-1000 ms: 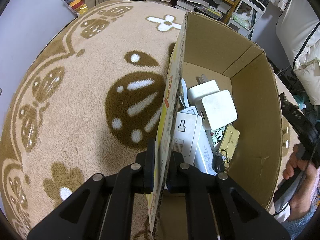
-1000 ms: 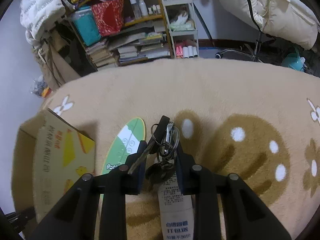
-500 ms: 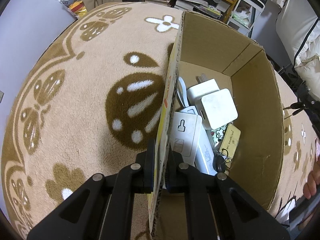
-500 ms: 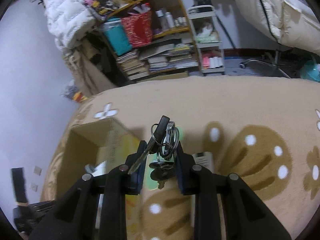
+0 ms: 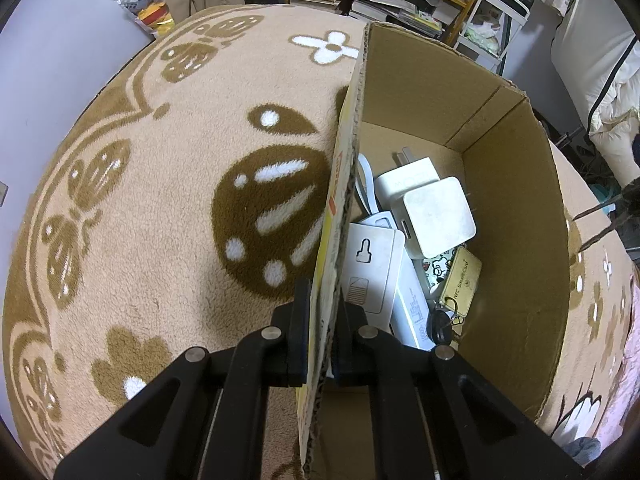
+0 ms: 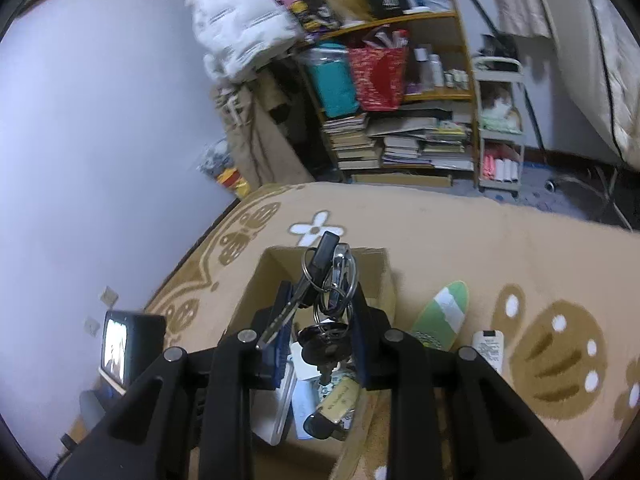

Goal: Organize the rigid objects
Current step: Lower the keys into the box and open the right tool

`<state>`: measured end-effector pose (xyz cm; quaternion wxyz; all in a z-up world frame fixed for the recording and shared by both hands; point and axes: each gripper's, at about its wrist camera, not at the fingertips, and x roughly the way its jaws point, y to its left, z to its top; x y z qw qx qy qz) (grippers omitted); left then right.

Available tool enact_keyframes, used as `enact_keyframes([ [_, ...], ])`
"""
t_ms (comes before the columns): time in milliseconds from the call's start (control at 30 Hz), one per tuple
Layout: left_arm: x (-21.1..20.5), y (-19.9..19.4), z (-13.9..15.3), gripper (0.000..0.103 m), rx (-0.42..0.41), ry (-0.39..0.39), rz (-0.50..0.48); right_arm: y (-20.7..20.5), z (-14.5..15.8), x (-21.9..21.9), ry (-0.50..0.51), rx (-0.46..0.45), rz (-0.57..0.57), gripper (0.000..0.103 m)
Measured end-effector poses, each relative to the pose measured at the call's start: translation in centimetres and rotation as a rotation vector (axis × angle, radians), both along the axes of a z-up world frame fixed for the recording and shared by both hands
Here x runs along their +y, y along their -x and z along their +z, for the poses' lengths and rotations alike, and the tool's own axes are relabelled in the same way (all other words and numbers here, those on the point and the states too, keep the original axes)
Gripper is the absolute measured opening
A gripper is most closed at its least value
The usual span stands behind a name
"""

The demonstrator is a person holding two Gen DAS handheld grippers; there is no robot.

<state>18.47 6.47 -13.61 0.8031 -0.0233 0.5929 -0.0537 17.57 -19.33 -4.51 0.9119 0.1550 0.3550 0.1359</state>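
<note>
Above the open cardboard box (image 6: 256,280) on the rug (image 6: 460,248), your right gripper (image 6: 320,312) pinches a bunch of keys (image 6: 326,280). Your left gripper (image 5: 322,312) is clamped on the box's near wall.

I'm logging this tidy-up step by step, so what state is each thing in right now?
Open brown cardboard box: upright, partly filled, wall pinched.
Left gripper: shut on the box wall.
Right gripper: shut on the key bunch.
Metal key bunch with black fob: lifted, above the box.
White square charger: inside the box, on top.
Gold NFC card tag: inside the box.
Green-and-white oval board: flat on the rug beside the box.
</note>
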Motion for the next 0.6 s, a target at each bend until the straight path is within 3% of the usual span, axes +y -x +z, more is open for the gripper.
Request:
enact_keyframes([
  [367, 0.1, 0.1, 0.0, 0.009, -0.001, -0.001, -0.001, 0.3, -4.9, 3.0, 0.077, 0.129, 0.084, 0.028],
  [600, 0.3, 0.0, -0.1, 0.009, 0.0, 0.0, -0.001, 0.8, -5.3, 3.0, 0.113, 0.143, 0.108, 0.033],
])
